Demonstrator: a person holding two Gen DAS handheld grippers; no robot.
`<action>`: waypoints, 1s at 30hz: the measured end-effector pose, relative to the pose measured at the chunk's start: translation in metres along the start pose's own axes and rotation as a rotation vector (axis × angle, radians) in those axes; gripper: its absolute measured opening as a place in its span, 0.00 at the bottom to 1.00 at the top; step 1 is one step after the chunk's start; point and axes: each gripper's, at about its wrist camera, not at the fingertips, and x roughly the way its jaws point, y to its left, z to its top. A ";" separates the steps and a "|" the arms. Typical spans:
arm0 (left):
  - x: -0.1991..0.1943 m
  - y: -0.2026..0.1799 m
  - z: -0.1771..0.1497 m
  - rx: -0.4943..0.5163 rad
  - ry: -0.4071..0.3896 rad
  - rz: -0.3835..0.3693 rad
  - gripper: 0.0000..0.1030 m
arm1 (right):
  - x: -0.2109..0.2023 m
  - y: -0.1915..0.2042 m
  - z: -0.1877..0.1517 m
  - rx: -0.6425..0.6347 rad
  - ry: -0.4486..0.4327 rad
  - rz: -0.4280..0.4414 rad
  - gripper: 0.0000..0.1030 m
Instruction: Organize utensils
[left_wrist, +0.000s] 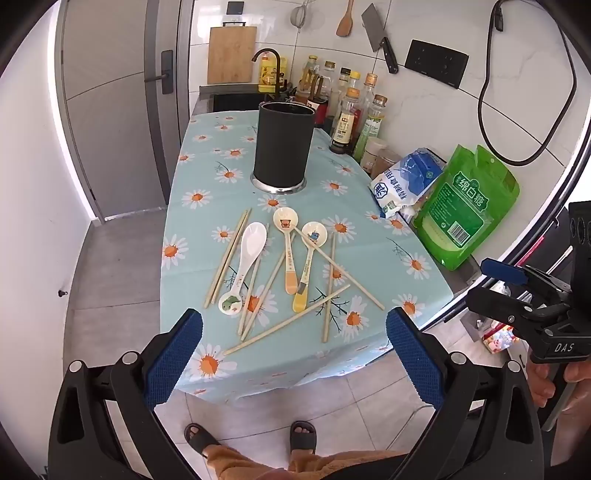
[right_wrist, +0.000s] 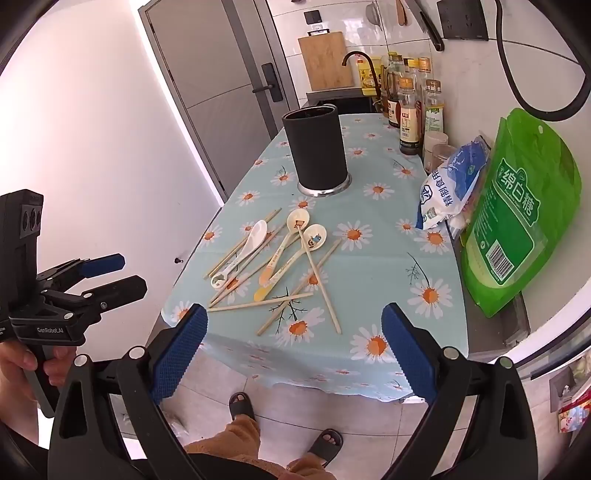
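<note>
**Pick-up-sticks on a slippery cloth: where this could go sideways**

So both tongs are spread wide with nothing in them. The left tongs (left_wrist: 294, 350) and right tongs (right_wrist: 294, 347) hang off the near edge of the tabletop (left_wrist: 388, 236), both angled down at the pile. Nothing's been grabbed yet as far as I can judge.

The utensils sit in a loose heap in the middle of the daisy cloth: a white spoon (left_wrist: 245, 264), two cream spoons with cartoon prints (left_wrist: 288, 245) (left_wrist: 309, 254), and a bunch of chopsticks (left_wrist: 227, 258) crossed over and under each other. The black holder (left_wrist: 283, 146) stands upright further back, well apart from the pile, and looks empty from this angle, though I can't see the bottom.

Stuff I'd worry about:

- One long chopstick (left_wrist: 338, 267) lies across the bowl of a cream spoon. Lift that spoon first and the stick probably flicks off somewhere.
- Chopsticks are thin and flat on the cloth. Wide pads coming in steep could just push them around or pinch the cloth instead.
- The nearest chopstick (left_wrist: 286, 319) is close to the front edge, so a nudge could send it to the floor.
- Glazed spoons look slick, so a grip on the handle end might let them swing.
- The holder is tall. Clip the rim with a long stick and it could wobble.
</note>
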 end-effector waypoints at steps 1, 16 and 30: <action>0.000 0.000 0.000 0.000 0.000 0.005 0.94 | 0.000 -0.001 0.000 0.004 0.001 0.004 0.91; -0.003 0.000 -0.002 0.001 0.009 -0.004 0.94 | 0.000 0.003 0.001 -0.014 0.012 -0.008 0.91; -0.002 -0.002 0.000 0.006 0.014 -0.011 0.94 | -0.001 0.003 0.001 -0.026 0.020 -0.013 0.91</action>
